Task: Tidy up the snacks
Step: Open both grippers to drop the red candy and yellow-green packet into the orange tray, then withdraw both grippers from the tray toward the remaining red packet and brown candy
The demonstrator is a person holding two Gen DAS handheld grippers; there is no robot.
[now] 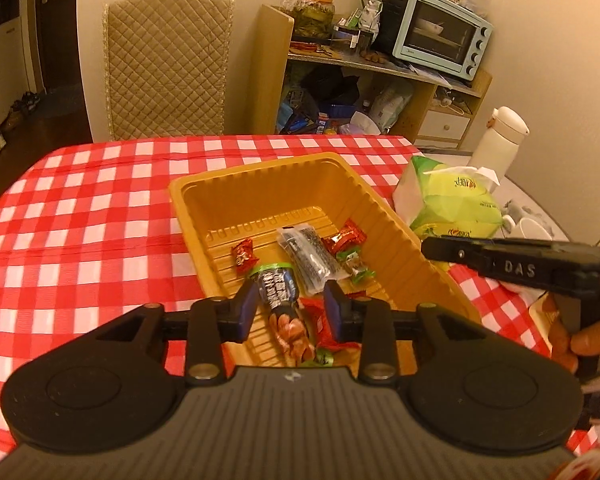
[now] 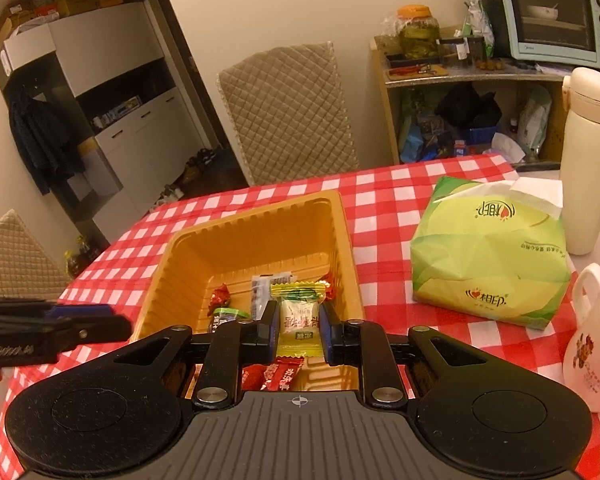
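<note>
1. Right gripper (image 2: pixel 299 330): jaws clamped on a yellow-green snack packet (image 2: pixel 298 316), held upright above the near end of the orange tray (image 2: pixel 348 240)
2. Left gripper (image 1: pixel 289 308): jaws parted, pads clear of a dark packet with a green top edge (image 1: pixel 275 286) that lies between them on the tray (image 1: pixel 388 216) floor; no earlier picture to show jaw motion
3. Tray contents: red-wrapped candies (image 1: pixel 244 255), a grey speckled packet (image 1: pixel 310 258), a green-edged packet (image 1: pixel 354 266), red wrappers at the near end (image 2: pixel 278 372)
4. Tray stands on a red-and-white checked tabletop (image 1: pixel 80 208)
5. Right of the tray, apart from it: green tissue pack (image 2: pixel 488 256), white flask (image 2: pixel 588 160), white mug (image 2: pixel 592 344)
</note>
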